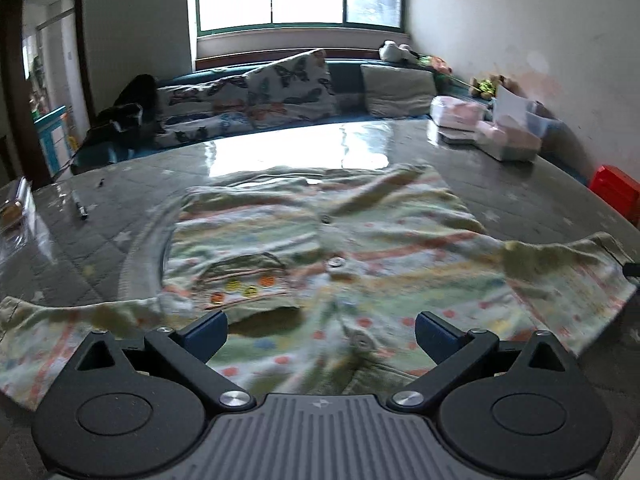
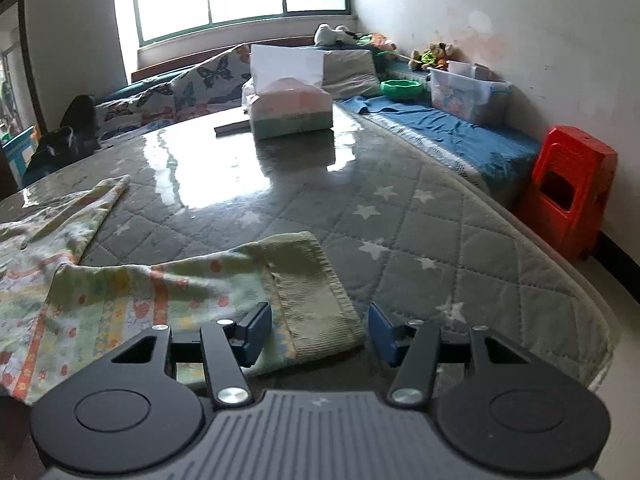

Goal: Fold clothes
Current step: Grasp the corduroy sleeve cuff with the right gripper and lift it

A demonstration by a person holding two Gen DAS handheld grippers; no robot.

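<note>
1. Now the little shirt (image 1: 320, 248) lies spread flat, front up, across the middle of my left view.
2. My left gripper (image 1: 321, 330) is spread wide above its collar, holding nothing.
3. My right gripper (image 2: 319, 332) is spread around the sleeve cuff (image 2: 316, 292) at bottom middle, placed for a pinch.

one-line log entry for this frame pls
task: fold clothes | garment: spread flat on table | left gripper: open, over collar | right gripper: open, straddling sleeve cuff

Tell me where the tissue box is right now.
In the right wrist view the tissue box stands at the far end of the quilted table, beyond the open right gripper and the shirt's green sleeve cuff.
</note>
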